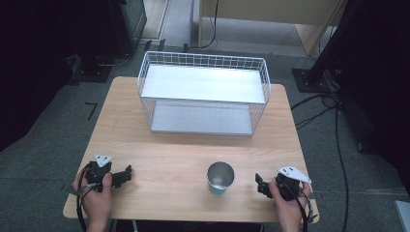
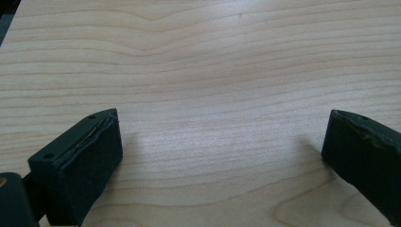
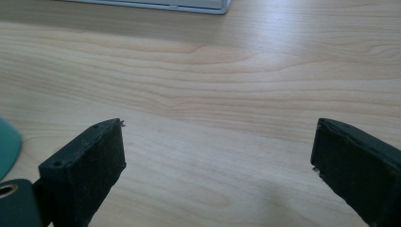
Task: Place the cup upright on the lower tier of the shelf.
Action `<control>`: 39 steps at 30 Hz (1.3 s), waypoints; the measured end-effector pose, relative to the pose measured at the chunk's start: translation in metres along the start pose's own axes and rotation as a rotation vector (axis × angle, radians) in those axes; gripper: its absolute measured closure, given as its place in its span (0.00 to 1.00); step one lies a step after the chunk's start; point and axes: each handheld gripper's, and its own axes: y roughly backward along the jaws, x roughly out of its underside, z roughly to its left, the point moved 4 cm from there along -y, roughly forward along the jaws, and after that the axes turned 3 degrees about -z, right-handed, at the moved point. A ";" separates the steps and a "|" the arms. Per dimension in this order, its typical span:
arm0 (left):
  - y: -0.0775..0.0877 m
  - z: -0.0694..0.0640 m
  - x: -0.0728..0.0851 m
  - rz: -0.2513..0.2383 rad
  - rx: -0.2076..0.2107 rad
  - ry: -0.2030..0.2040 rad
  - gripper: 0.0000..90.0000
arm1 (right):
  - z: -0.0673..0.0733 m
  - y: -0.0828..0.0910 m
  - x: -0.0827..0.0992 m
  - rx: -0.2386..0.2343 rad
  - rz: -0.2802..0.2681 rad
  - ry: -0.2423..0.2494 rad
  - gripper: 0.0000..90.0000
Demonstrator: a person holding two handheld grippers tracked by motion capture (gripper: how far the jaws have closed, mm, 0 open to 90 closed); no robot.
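A teal cup [image 1: 220, 178] with a shiny metal inside stands upright near the table's front edge, a little right of centre. Its teal side [image 3: 8, 146] shows at the left edge of the right gripper view. My right gripper [image 1: 259, 183] rests on the wood just right of the cup, jaws wide apart and nothing between them [image 3: 217, 151]. Near the front left corner my left gripper [image 1: 128, 173] lies on the table, also open, with bare wood between its jaws [image 2: 222, 142]. A hand holds each gripper.
A white wire basket shelf [image 1: 203, 94] with two grey levels stands at the back middle of the wooden table [image 1: 169, 154]. Its lower edge [image 3: 189, 4] shows at the top of the right gripper view. Cables [image 1: 333, 121] lie on the floor to the right.
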 end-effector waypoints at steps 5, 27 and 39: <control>0.000 0.000 0.000 0.001 0.000 0.000 0.00 | 0.013 0.003 0.002 -0.027 -0.007 0.041 0.04; 0.000 0.000 0.000 0.000 0.000 0.000 0.00 | 0.063 0.006 0.016 -0.154 0.014 0.150 0.04; 0.000 0.000 0.000 0.000 0.000 0.000 0.00 | 0.087 0.005 0.016 -0.251 0.003 0.152 0.04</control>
